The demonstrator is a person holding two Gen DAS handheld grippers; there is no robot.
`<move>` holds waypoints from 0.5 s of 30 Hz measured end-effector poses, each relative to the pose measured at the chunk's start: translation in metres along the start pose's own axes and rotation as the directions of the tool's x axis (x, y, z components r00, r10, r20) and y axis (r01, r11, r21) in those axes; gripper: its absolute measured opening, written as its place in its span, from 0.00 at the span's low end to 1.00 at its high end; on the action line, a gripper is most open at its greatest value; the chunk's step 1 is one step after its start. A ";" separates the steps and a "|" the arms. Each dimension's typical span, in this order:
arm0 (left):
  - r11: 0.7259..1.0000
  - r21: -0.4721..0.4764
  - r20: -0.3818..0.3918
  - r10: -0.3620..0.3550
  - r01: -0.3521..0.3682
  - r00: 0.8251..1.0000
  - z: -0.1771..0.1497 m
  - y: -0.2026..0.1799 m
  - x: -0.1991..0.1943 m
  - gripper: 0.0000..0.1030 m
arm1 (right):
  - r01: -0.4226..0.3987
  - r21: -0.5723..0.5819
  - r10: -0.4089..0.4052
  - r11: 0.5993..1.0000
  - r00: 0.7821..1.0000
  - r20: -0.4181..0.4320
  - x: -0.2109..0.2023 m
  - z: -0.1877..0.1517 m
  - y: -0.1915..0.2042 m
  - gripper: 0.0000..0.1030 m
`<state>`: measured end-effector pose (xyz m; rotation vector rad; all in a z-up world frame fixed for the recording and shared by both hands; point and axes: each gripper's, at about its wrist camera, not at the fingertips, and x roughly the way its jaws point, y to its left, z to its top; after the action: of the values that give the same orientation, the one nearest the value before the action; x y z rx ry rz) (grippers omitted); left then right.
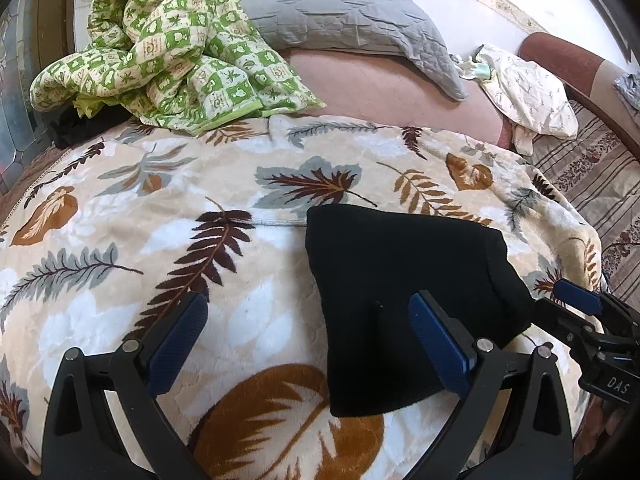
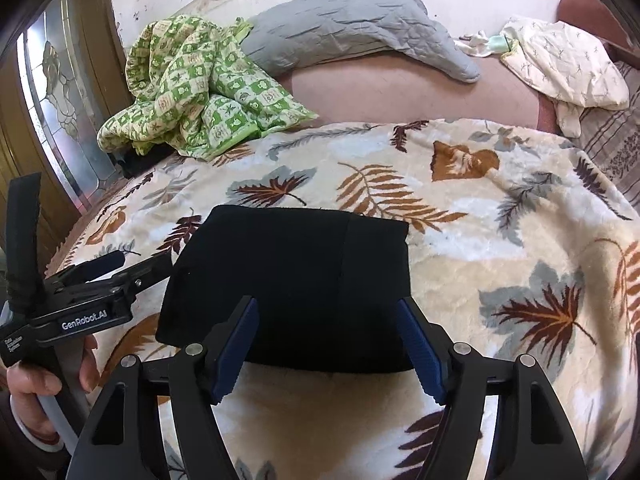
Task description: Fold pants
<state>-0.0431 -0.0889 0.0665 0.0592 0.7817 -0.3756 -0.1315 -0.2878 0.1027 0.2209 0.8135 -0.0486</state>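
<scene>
The black pants (image 1: 404,300) lie folded into a compact block on the leaf-print blanket (image 1: 140,240); they also show in the right wrist view (image 2: 292,280). My left gripper (image 1: 308,328) is open and empty, its right finger over the pants' near part, its left finger over the blanket. My right gripper (image 2: 326,332) is open and empty, both fingers at the pants' near edge. The right gripper also shows at the pants' right side in the left wrist view (image 1: 576,304). The left gripper shows at the pants' left side in the right wrist view (image 2: 116,264).
A green checked quilt (image 1: 160,48) is bunched at the back left. A grey pillow (image 1: 352,16) lies at the back on the pink mattress (image 1: 392,88). A cream cloth (image 1: 524,88) sits at the back right. A striped cover (image 1: 592,176) is on the right.
</scene>
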 end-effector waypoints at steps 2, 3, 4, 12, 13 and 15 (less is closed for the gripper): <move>1.000 0.009 0.010 0.008 -0.008 1.000 0.000 -0.001 -0.004 0.98 | 0.002 -0.001 -0.002 1.000 1.000 0.001 -0.002 0.000 0.001 0.71; 1.000 0.014 0.018 0.015 -0.016 1.000 -0.001 -0.001 -0.006 0.98 | 0.000 0.001 0.000 1.000 1.000 0.000 -0.002 0.000 0.001 0.71; 1.000 0.016 0.022 0.020 -0.021 1.000 -0.001 -0.001 -0.008 0.98 | -0.002 0.001 0.002 1.000 1.000 -0.001 -0.003 -0.001 0.002 0.71; 0.998 0.009 0.028 0.058 -0.058 0.998 -0.003 0.002 -0.015 0.98 | -0.005 0.013 0.005 1.000 1.000 0.002 -0.008 -0.006 0.002 0.73; 0.998 0.008 0.029 0.057 -0.057 0.998 -0.004 0.001 -0.016 0.98 | -0.001 0.012 0.001 1.000 1.000 0.003 -0.008 -0.006 0.003 0.73; 0.998 0.010 0.037 0.059 -0.059 0.998 -0.004 0.000 -0.019 0.98 | -0.002 0.007 0.002 1.000 1.000 0.004 -0.009 -0.007 0.006 0.73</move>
<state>-0.0583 -0.0820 0.0771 0.0852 0.7403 -0.3239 -0.1424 -0.2803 0.1056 0.2280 0.8095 -0.0495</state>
